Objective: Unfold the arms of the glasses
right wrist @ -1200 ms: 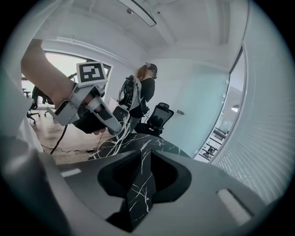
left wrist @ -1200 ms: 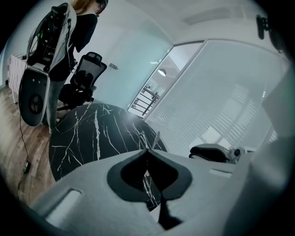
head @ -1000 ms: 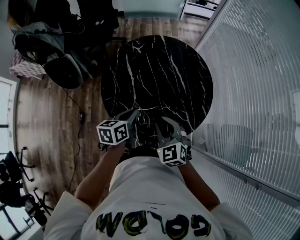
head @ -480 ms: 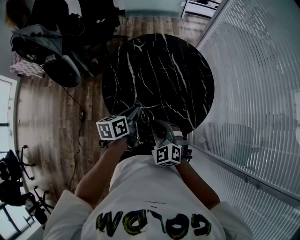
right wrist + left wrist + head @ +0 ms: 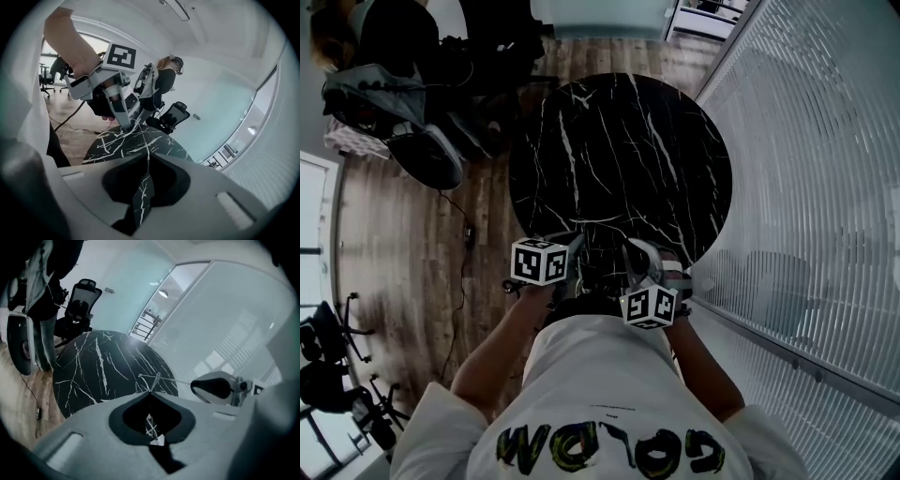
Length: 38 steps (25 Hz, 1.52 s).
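Left gripper [image 5: 574, 242]: fingers pressed together, clamped on the thin wire glasses [image 5: 149, 380] right at the tips. A bit of the wire frame pokes out just past the seam between them.

Right gripper [image 5: 632, 249]: fingers have just been closing and now meet on 1 arm [image 5: 164, 378] of the glasses, with the wire caught in the seam at their tips.

The arm runs as a fine straight line from my left fingertips across to my right fingertips. From the right side the same wire leads up and away to the left gripper, which sits ahead of my right fingers and a little higher.

The glasses span the short gap between the 2 sets of fingertips. The 2 grippers are close, side by side, both tilted downward.

Beyond and below the fingers is the round black marble tabletop [image 5: 619, 159], white-veined, with its near rim under the tips. I cannot tell whether the glasses touch it.

Wood floor [image 5: 403, 244] lies left of my left fingers, and a ribbed glass wall [image 5: 806, 141] stands right of my right fingers.
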Motion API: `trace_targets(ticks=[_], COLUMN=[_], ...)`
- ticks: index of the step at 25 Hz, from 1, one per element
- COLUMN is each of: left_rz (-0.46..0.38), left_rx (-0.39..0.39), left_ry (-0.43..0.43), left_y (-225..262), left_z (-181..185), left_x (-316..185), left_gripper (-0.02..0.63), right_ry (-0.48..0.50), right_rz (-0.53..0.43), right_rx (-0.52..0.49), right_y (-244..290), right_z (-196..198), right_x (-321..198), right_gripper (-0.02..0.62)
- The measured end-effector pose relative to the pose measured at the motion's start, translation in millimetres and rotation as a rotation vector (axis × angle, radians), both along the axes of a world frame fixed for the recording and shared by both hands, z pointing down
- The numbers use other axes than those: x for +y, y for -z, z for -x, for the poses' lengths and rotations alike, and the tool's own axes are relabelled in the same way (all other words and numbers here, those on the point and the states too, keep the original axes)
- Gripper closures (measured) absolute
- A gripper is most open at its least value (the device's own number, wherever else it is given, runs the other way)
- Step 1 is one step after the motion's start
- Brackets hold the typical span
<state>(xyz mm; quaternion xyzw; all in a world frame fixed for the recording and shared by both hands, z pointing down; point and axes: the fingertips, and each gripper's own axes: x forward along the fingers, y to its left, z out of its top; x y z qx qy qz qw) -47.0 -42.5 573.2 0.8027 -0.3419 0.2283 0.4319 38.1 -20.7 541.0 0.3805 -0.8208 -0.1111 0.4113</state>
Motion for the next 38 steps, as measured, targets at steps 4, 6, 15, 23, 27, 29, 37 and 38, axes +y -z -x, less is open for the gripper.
trace_targets(ticks=[4,6,15,23,27,29,37,38], left_rz=[-0.009,-0.011,0.107,0.184,0.188,0.181,0.168,0.166], left_rx=[-0.111,-0.161,-0.168,-0.188,-0.207,-0.211,-0.217,-0.218], left_ry=[-0.115,-0.166,-0.196,-0.195,-0.202,-0.201,-0.181,-0.178], left_y=[-13.8,-21.7,-43.1,-56.7,-59.7,-61.2,-57.5,-57.3], left_z=[4.6,6.3,8.2,18.0,18.0,17.2,16.3,16.2], left_x=[9.1,14.4,28.1,36.8,34.1,31.3,22.2,21.8], left_gripper=[0.603,0.603,0.603,0.603,0.603,0.603,0.603,0.603], right_ry=[0.02,0.031,0.085,0.102,0.096,0.091,0.073,0.072], right_rz=[0.017,0.03,0.131,0.212,0.22,0.218,0.223,0.227], right_rx=[0.045,0.067,0.131,0.139,0.132,0.123,0.095,0.091], right_y=[-7.4,-13.2,-39.6,-58.0,-63.1,-65.6,-64.9,-65.3], right_z=[-1.1,-1.1,2.3,13.5,12.3,12.0,12.2,12.5], right_x=[-0.3,1.9,17.3,35.0,34.6,33.3,31.1,31.9], right_gripper=[0.578,0.578,0.58,0.58,0.58,0.578,0.569,0.568])
